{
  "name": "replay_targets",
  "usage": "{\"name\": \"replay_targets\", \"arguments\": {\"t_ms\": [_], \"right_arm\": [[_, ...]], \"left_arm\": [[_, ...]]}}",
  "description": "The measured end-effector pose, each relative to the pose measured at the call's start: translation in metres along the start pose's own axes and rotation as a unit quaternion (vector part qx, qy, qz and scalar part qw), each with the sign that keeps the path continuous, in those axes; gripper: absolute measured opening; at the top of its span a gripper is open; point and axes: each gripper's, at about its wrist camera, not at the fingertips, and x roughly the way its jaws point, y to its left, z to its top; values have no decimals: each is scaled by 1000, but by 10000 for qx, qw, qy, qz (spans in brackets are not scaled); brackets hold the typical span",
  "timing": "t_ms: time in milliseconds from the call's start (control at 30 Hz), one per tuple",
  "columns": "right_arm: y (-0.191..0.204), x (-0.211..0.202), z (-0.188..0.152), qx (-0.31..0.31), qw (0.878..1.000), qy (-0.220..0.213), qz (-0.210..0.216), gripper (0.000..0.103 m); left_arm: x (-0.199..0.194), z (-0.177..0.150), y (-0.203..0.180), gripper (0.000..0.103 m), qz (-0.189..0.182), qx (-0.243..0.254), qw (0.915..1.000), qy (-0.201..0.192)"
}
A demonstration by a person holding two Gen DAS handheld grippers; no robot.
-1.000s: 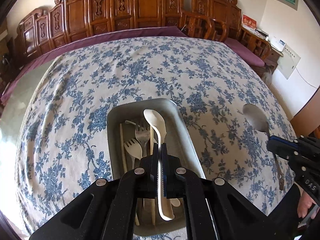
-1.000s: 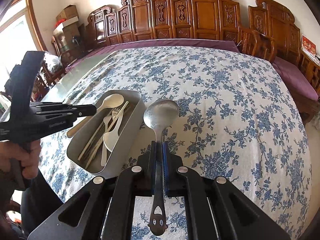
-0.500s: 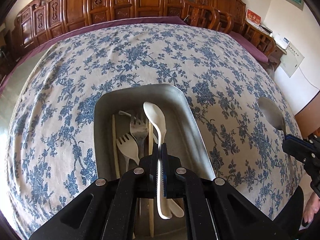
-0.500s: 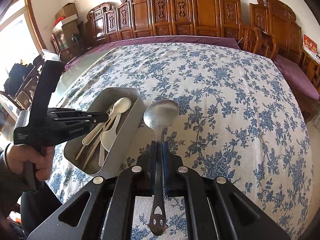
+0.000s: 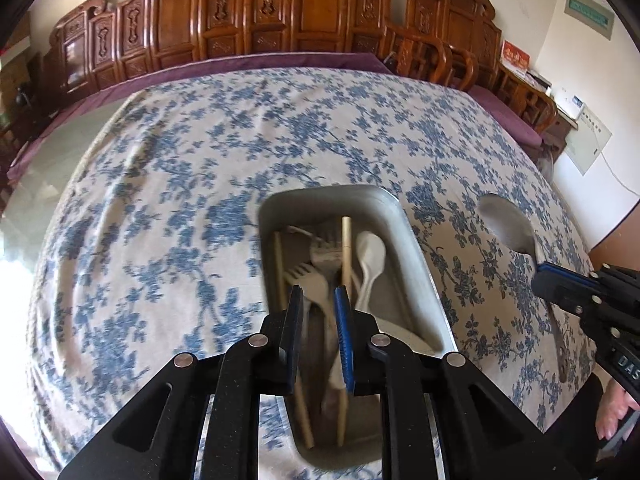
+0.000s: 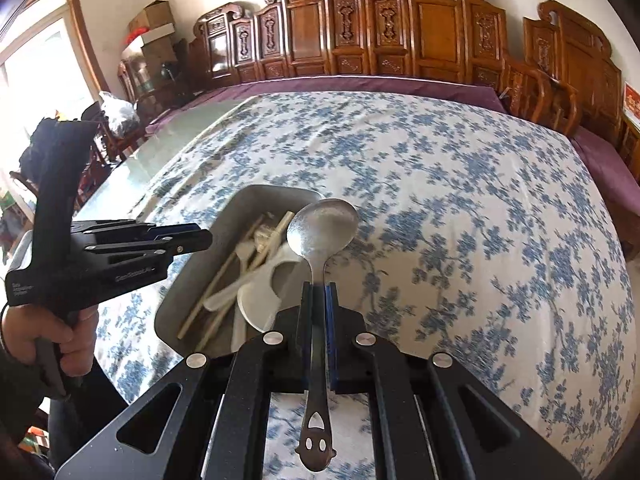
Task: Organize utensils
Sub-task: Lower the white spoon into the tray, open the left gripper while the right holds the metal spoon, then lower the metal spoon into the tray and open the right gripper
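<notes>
Your left gripper (image 5: 318, 300) hangs over the near end of the grey metal tray (image 5: 416, 248) with its jaws parted a little and nothing between them. The white plastic spoon (image 5: 370, 258) lies in the tray by its right wall, alongside a metal fork (image 5: 322, 250), a pale plastic fork (image 5: 308, 276) and wooden chopsticks (image 5: 345, 248).

Your right gripper (image 6: 319, 292) is clamped on the handle of the steel spoon (image 6: 323, 230); the bowl sticks out ahead of the fingertips, over the tray's right rim, and the handle end with its smiley cut-outs hangs back toward the camera.

The tray sits on the blue-flowered tablecloth (image 6: 460, 208), near the table's front edge. Carved wooden chairs (image 6: 400, 28) line the far edge.

Writing: the left gripper's body, seen from the right wrist, carries pale lettering too blurred to read; the right gripper's body, seen from the left wrist, shows "DAS", cut off by the frame's edge.
</notes>
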Motion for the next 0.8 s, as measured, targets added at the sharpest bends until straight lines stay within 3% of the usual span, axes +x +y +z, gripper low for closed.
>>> {"name": "replay_targets", "arguments": {"t_ms": [467,800], "right_arm": [[55,39,36,-267,9992,64,289,7],[61,82,41,1,9990,334,302,7]], "left_arm": [[-44,-4,37,16,190,-126,9993,-288],[-55,-7,52,20,221,-209,9988,-372]]}}
